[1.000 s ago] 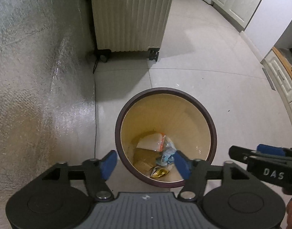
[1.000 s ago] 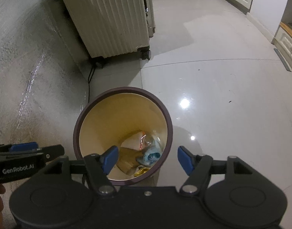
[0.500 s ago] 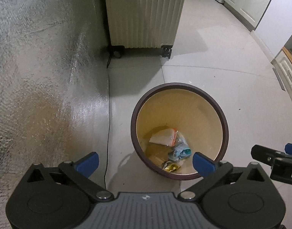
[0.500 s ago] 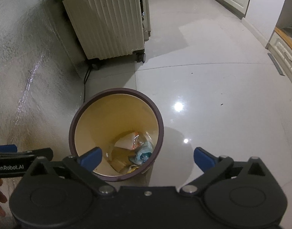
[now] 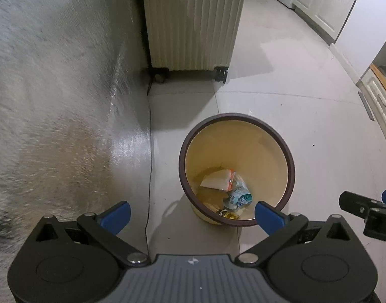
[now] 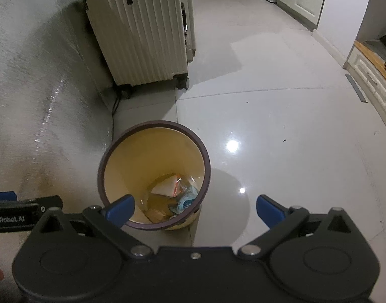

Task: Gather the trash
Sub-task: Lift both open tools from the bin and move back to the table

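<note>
A cream waste bin with a dark brown rim (image 5: 237, 117) stands on the tiled floor. Inside it lie a white and orange wrapper (image 5: 218, 179), a blue and white wrapper (image 5: 239, 197) and a yellow scrap (image 5: 229, 216). My left gripper (image 5: 193, 216) hangs above the bin's near rim, open wide, with nothing between its blue pads. In the right wrist view the same bin (image 6: 155, 123) sits low and left with the wrappers (image 6: 186, 202) visible. My right gripper (image 6: 195, 209) is also open and empty above it. One finger of the right gripper (image 5: 354, 203) shows at the left view's edge.
A cream ribbed suitcase on wheels (image 5: 193, 25) stands behind the bin against a silvery textured wall (image 5: 54, 101). A black cable (image 5: 149, 176) runs along the wall's foot. White cabinets (image 5: 327, 5) and a low wooden-topped unit (image 6: 369, 75) line the right side across glossy floor tiles.
Both grippers spread their jaws from half open to wide open. Both rose and drew back, so the bin looks smaller and more of the floor shows.
</note>
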Motion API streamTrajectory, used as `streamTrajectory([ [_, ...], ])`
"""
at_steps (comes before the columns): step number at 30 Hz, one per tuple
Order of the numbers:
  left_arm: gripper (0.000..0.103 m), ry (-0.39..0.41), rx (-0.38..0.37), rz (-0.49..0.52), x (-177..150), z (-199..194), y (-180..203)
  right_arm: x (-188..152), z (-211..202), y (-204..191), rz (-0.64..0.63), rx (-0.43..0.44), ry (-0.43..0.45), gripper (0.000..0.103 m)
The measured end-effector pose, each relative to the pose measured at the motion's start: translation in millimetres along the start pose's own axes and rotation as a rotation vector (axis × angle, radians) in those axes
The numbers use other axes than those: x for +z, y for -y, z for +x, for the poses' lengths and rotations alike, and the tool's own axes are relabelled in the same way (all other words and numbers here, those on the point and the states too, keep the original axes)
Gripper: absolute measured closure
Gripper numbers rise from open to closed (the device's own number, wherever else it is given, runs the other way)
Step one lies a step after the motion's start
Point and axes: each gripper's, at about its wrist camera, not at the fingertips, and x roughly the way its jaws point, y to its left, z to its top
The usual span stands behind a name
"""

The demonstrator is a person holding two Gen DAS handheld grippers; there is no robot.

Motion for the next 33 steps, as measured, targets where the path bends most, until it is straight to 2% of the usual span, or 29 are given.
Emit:
streamTrajectory([
  [14, 0.0, 0.214, -0.049, 0.013, -7, -126, 6, -10, -125, 7, 0.021, -0.031, 0.218, 0.0],
  [19, 0.0, 0.314, -0.038, 0.034, -13, -176, 14, -14, -178, 10, 0.035, -0.031, 0.324, 0.0],
  [22, 0.0, 0.364, -0.057, 0.031, -12, -203, 14, -13, -206, 11, 0.042, -0.041, 0.386, 0.0],
  [33, 0.0, 0.542, -0.096, 0.023, -26, -308, 12, -9, -300, -1, 0.033, -0.015, 0.565, 0.0],
])
